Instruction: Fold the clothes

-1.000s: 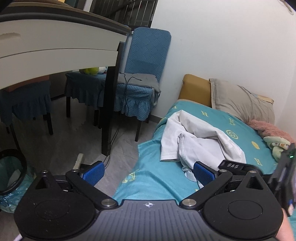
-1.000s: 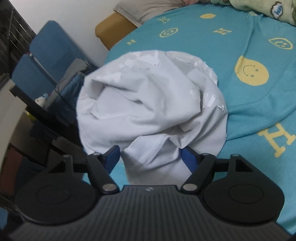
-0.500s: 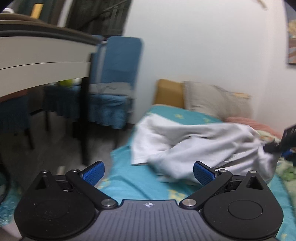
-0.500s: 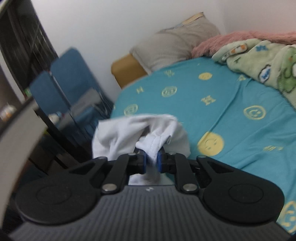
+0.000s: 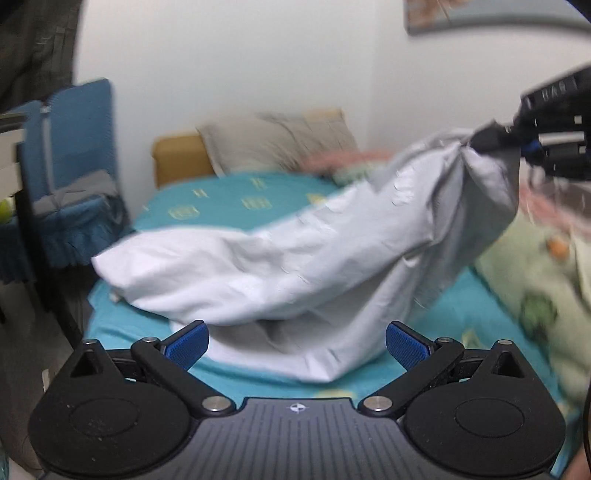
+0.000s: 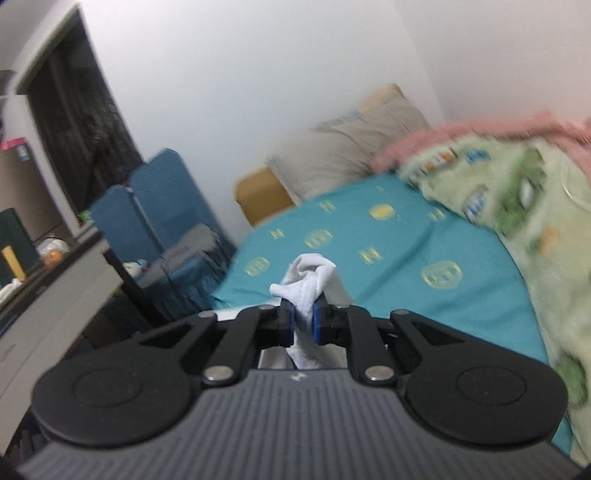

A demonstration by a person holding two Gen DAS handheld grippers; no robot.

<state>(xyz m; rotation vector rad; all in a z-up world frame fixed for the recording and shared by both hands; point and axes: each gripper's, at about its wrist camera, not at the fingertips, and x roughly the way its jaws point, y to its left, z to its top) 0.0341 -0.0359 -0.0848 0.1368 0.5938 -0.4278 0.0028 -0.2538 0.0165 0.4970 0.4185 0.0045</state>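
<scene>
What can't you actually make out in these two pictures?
- Which part of the white garment the right gripper pinches: fabric bunches there in the right wrist view.
- Picture on the wall: cut off by the left wrist view's top edge.
- Green blanket print: motion blur in both views.

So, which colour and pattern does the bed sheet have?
The bed sheet is teal with small yellow motifs. It shows best in the right wrist view.

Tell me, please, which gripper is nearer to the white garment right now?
Right. The right gripper is shut on a bunched corner of the white garment, lifting it above the bed. The left gripper is open, its blue pads apart just short of the garment's lower edge, not touching it.
</scene>
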